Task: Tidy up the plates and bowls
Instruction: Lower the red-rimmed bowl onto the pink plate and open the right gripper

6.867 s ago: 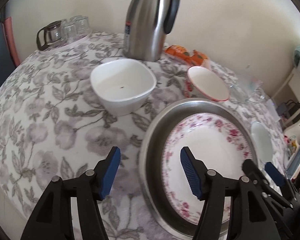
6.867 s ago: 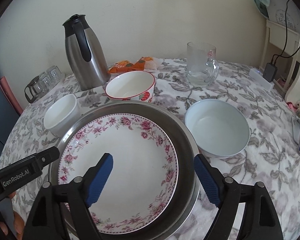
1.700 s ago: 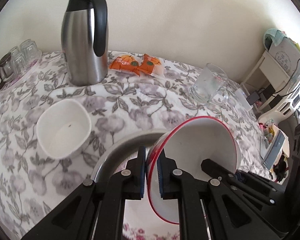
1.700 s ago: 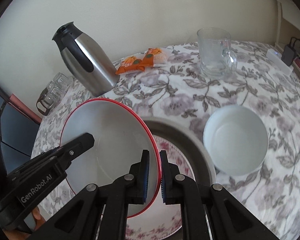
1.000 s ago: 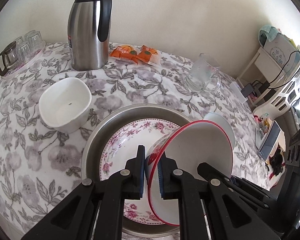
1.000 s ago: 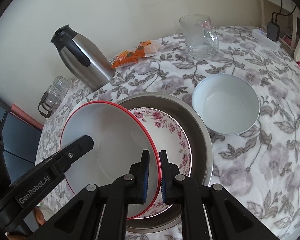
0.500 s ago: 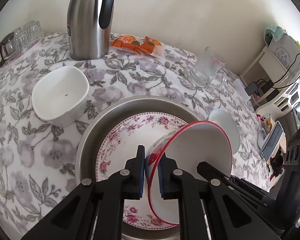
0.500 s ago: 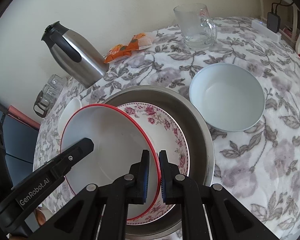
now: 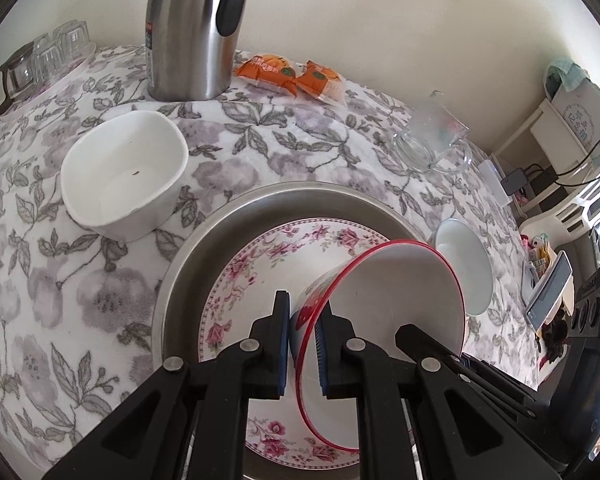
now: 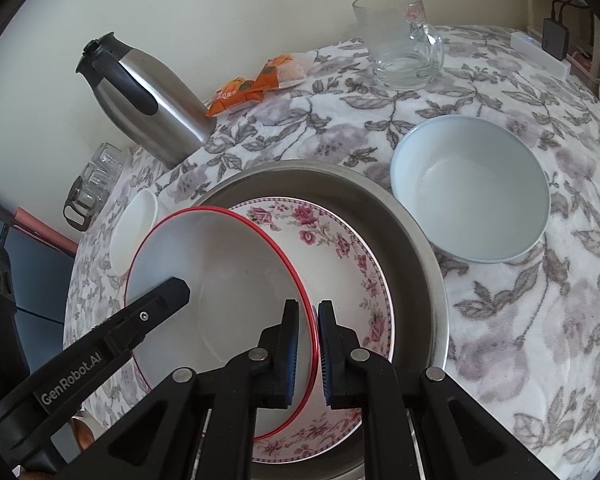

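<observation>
Both grippers hold a red-rimmed white bowl (image 9: 392, 292) (image 10: 228, 280) by opposite sides of its rim, just above the floral plate (image 9: 260, 256) (image 10: 340, 248). That plate lies in a round metal pan (image 9: 204, 248) (image 10: 416, 240). My left gripper (image 9: 303, 308) is shut on the bowl's left rim, one pad outside and one inside. My right gripper (image 10: 309, 316) is shut on the right rim the same way. A square white bowl (image 9: 124, 176) (image 10: 134, 232) sits left of the pan. A pale blue bowl (image 10: 470, 188) (image 9: 464, 264) sits to the right.
A steel thermos jug (image 9: 196, 28) (image 10: 148, 96) stands behind the pan, with orange snack packets (image 9: 292, 76) (image 10: 256, 80) beside it. A glass mug (image 9: 432, 144) (image 10: 400, 44) is at the back right. Small glasses (image 9: 44, 60) stand at the far left. Shelves with clutter lie beyond the table's right edge.
Both grippers have sunk with the red-rimmed bowl, which now hangs closer over the floral plate. Both grips are unchanged.
</observation>
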{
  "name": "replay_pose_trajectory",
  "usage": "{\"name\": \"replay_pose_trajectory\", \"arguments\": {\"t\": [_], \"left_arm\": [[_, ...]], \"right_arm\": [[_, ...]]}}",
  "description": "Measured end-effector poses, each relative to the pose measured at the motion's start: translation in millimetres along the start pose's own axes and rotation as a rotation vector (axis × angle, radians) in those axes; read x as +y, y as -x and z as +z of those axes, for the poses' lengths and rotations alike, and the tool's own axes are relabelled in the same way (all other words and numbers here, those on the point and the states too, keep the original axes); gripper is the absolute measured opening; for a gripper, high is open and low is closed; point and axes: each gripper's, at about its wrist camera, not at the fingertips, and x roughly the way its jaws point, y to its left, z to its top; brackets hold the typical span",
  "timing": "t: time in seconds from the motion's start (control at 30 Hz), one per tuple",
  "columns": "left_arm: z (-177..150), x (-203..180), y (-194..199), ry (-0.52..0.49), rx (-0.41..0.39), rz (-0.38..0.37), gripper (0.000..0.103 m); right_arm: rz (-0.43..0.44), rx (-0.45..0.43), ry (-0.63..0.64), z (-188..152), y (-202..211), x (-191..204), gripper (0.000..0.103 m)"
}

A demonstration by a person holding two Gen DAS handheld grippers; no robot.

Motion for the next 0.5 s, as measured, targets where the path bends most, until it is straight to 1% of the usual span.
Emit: {"name": "replay_pose_trajectory", "arguments": {"t": [0.2,0.5], "left_arm": [[1.3,7.0,-3.2,0.021,0.004,0.005,0.011],[2.6,7.7,-5.0,0.029,0.000,0.005,0.011]], "right_arm": [[0.000,0.003,0.005,0.6,-4.5,4.2,0.011],[0.003,-0.008,0.004,1.9,-5.5,4.6,0.012]]}}
